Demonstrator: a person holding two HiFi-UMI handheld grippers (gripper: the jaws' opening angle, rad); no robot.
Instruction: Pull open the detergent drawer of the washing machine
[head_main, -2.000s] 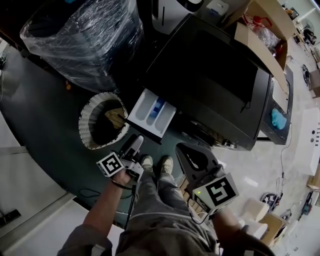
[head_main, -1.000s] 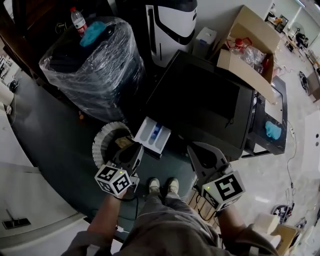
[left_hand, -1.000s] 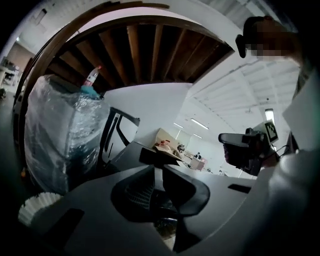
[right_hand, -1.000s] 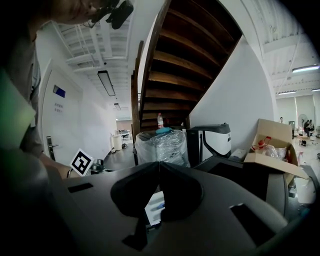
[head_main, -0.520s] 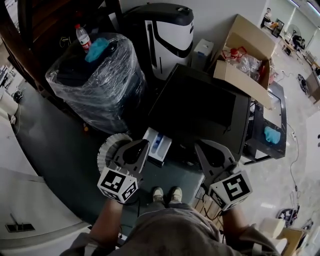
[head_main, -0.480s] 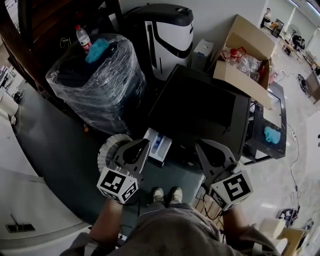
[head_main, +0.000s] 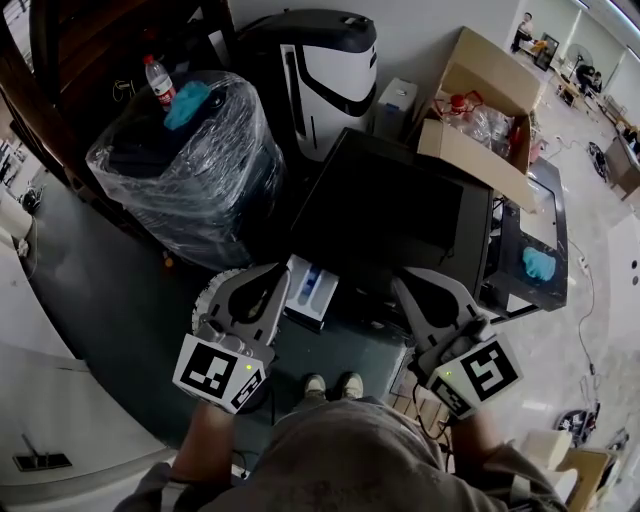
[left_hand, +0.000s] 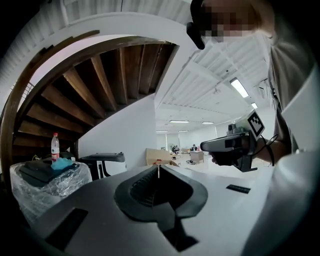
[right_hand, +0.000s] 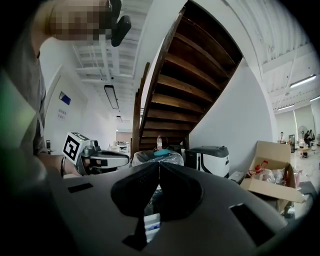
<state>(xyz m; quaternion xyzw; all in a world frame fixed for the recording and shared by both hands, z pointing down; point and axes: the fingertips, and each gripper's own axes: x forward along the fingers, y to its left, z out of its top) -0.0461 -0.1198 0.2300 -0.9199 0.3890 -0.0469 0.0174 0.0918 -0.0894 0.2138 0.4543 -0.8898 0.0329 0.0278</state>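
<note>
The black washing machine (head_main: 400, 215) stands in the middle of the head view. Its white detergent drawer (head_main: 312, 290), with a blue insert, sticks out at the front left corner. My left gripper (head_main: 274, 272) hovers above and just left of the drawer, shut and holding nothing. My right gripper (head_main: 406, 284) hangs over the machine's front edge, also shut and empty. In the left gripper view the jaws of the left gripper (left_hand: 159, 170) meet in a thin line. The right gripper (right_hand: 159, 167) looks the same, with the drawer (right_hand: 152, 225) showing below it.
A plastic-wrapped bin (head_main: 190, 160) with a bottle and blue cloth stands at the left. A white basket (head_main: 212, 296) sits beside the drawer. A white-and-black appliance (head_main: 320, 60), a cardboard box (head_main: 480, 120) and a second machine (head_main: 535, 262) surround the washer. The person's shoes (head_main: 330, 385) stand in front.
Both grippers have risen away from the drawer, the left one more and rolling upright. The drawer stays pulled out. The head view has tilted up and takes in more of the room.
</note>
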